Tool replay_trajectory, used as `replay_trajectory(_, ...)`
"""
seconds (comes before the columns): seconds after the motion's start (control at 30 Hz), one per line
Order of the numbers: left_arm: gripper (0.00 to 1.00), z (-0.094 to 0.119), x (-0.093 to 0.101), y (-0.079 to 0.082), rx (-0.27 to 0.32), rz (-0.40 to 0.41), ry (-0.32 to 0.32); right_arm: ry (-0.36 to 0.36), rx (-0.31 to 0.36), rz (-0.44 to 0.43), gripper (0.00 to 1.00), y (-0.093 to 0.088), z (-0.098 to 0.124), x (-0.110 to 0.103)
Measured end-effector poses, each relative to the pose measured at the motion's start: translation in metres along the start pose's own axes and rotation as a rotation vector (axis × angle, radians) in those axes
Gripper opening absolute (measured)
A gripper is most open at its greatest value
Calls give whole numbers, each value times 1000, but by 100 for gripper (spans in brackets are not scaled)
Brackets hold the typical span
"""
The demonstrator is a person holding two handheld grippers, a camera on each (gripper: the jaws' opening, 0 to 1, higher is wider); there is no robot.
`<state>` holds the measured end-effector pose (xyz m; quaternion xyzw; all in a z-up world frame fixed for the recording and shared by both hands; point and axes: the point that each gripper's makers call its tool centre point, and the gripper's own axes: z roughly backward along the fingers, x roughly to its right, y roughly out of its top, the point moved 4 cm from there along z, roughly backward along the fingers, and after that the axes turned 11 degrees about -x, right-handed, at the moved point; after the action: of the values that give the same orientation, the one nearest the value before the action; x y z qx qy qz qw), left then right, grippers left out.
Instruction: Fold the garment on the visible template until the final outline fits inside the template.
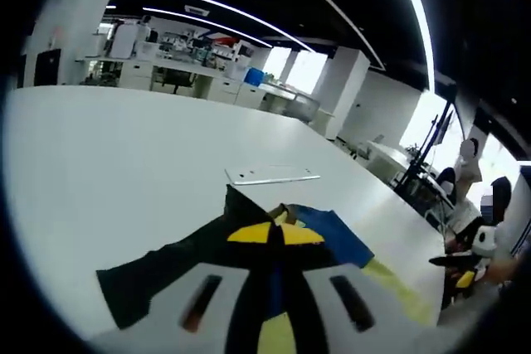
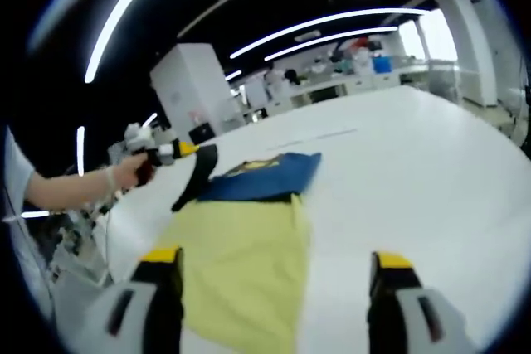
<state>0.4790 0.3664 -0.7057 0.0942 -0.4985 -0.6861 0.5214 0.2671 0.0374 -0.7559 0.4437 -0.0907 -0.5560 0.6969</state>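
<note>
A garment in black, blue and yellow lies on the white table (image 2: 415,163). In the right gripper view its yellow part (image 2: 241,263) is nearest, and its blue part (image 2: 270,176) is behind that. My left gripper (image 2: 187,149), held by a hand, is shut on the black part (image 2: 195,178) and lifts it off the table. In the left gripper view my left gripper (image 1: 275,242) pinches black cloth (image 1: 158,275) between yellow-tipped jaws, with blue cloth (image 1: 336,231) beyond. My right gripper (image 2: 275,267) is open, its jaws wide apart over the yellow cloth's edge.
A thin white flat sheet (image 1: 272,175) lies on the table behind the garment. Desks and shelves (image 1: 191,60) stand far off, and a tripod stand (image 1: 431,151) rises past the table's right edge. The person's forearm (image 2: 70,188) reaches in from the left.
</note>
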Motion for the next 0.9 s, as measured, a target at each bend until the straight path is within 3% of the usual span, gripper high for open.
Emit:
replay_trajectory(0.5, 0, -81, 70, -11, -86, -40, -124, -18, 11, -46, 94, -10, 4, 10)
replay_trajectory(0.9, 0, -122, 124, -31, -176, -114, -203, -30, 34, -96, 94, -17, 10, 18)
